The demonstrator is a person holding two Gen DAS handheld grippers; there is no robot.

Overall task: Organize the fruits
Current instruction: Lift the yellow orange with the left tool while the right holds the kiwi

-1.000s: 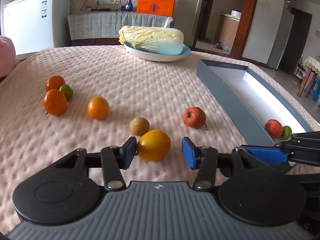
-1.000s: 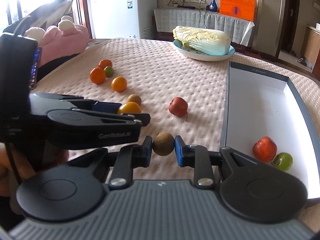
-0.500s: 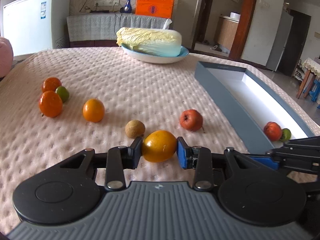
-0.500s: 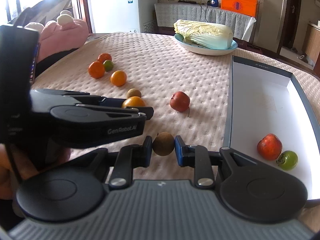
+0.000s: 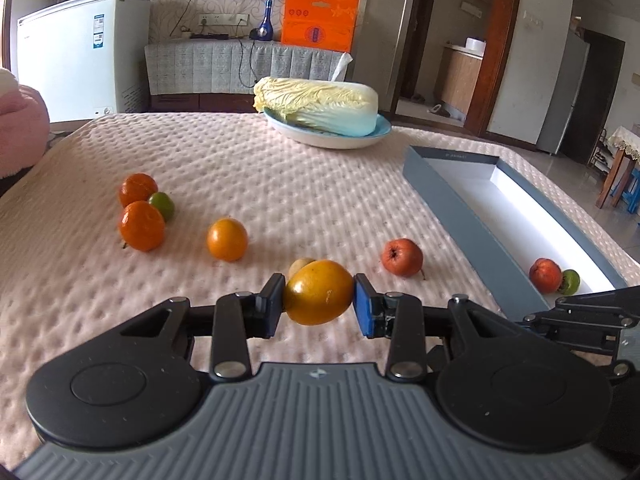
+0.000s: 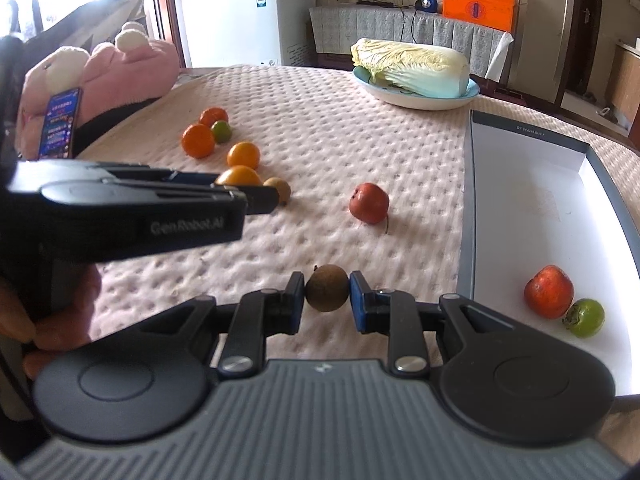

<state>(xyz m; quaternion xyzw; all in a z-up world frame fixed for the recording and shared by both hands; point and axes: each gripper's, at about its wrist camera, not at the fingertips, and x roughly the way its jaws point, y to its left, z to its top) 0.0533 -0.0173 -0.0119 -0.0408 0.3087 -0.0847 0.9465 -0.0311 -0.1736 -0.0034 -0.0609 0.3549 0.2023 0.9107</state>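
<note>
Fruit is in both of your grippers now: the left gripper [image 5: 319, 305] is closed on the yellow-orange fruit [image 5: 318, 292], pads pressing its two sides at about the widest part, and the right gripper [image 6: 327, 301] is closed on the small brown fruit [image 6: 327, 287] in the same way. Both fruits seem to be lifted a little above the pink tablecloth [image 5: 280, 184], though I cannot be sure of it. The yellow-orange one looks smooth and round, so I think it can slip or turn between flat pads; hold it across the middle and do not squeeze more, because the skin is probably soft. The brown one seems light and its shell dry and rough, so the grip should be safer, but it could crack under strong pressure. The grey box [image 6: 466, 216] with the red fruit [image 6: 549, 290] and the green fruit [image 6: 586, 317] lies just beside your right gripper; lower the fruits inside it gently, since round fruits roll.
</note>
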